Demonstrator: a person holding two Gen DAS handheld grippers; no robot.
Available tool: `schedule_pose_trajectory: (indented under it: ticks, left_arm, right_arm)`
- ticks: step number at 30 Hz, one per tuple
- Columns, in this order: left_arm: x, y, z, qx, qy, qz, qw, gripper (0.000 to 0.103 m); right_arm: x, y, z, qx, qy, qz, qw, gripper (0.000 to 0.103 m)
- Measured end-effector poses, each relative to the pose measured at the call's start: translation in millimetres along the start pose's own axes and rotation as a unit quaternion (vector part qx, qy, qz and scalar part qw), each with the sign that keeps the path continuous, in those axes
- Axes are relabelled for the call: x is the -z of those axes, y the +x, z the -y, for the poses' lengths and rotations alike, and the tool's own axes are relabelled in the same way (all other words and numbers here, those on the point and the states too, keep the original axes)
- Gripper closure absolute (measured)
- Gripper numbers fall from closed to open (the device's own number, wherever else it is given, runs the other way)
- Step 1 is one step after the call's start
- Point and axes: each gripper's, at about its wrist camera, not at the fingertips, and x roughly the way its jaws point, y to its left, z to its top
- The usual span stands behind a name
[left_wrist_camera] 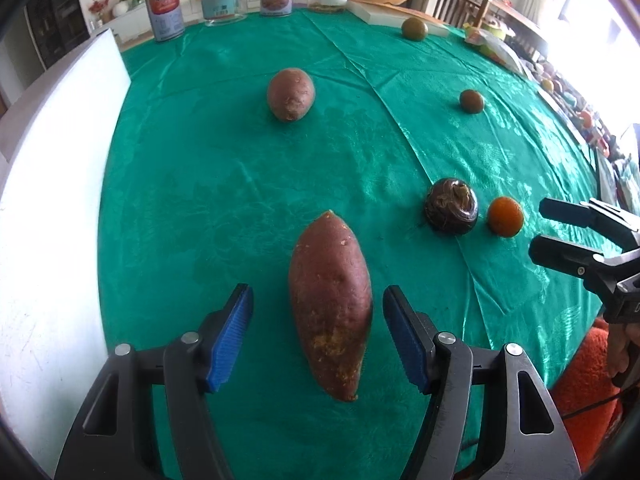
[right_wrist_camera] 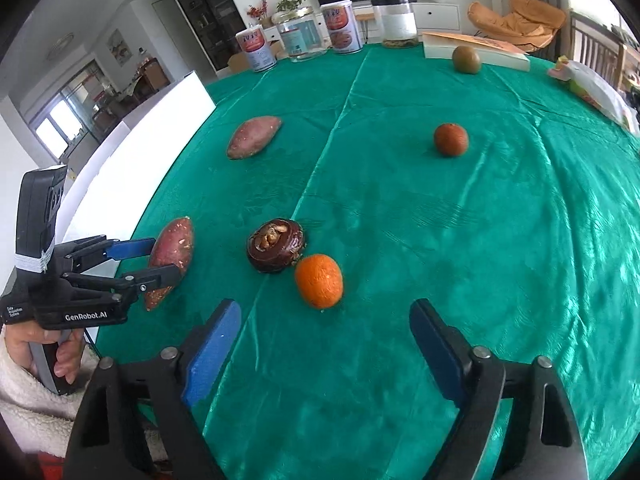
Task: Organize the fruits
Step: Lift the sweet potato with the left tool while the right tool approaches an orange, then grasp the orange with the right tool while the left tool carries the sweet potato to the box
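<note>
Reading "GenRobot.AI" on left tool (right_wrist_camera: 154,258)

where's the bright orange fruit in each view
Left wrist: the bright orange fruit sits at the right, just ahead of the right gripper.
Right wrist: bright orange fruit lower centre, ahead of the fingers.
Shared landmark: the dark brown round fruit right beside it in both.

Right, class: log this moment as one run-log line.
left gripper: open, straddling near sweet potato | right gripper: open, behind orange | nothing held | cloth: green
</note>
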Motion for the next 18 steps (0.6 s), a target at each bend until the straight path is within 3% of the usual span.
schedule_pose_trajectory:
  ticks: [2, 3, 5, 6, 8, 13, 18]
  left_arm:
    - [1.1, 4.3, 0.3, -0.005, 0.0, -0.006, 1.0, 0.049]
    - [1.8, 5.1, -0.1, 0.0, 0.0, -0.007, 1.0, 0.051]
    - [2.5, 3.1, -0.3, 0.008, 0.0, -0.001, 1.0, 0.061]
    - [2.7, 2.5, -0.3, 0.009, -0.002, -0.001, 1.0, 0.061]
    - [4.3, -0.8, -2.3, 0.014, -0.009, 0.006, 0.9998, 0.061]
    - [10.6, -41.1, -6.7, 0.058, -0.023, 0.041, 0.9972, 0.061]
    - [23.4, -112.4, -17.4, 0.141, -0.039, 0.067, 0.987, 0.061]
  right_arm:
    - [-6.6, 10.2, -6.4, 0.009, -0.014, -0.007, 1.0, 0.025]
    - [-8.8, 15.2, -8.1, 0.012, -0.018, -0.011, 1.0, 0.027]
    - [-12.3, 24.3, -8.1, 0.014, -0.019, -0.021, 1.0, 0.042]
    - [-13.6, 27.9, -8.3, 0.016, -0.019, -0.028, 0.999, 0.048]
    - [-11.3, 27.5, -8.4, 0.03, -0.022, -0.029, 0.999, 0.078]
    - [-7.5, -7.0, -9.1, 0.007, 0.026, 0.004, 1.0, 0.078]
    - [-19.8, -48.1, -48.4, -0.067, 0.034, 0.038, 0.996, 0.078]
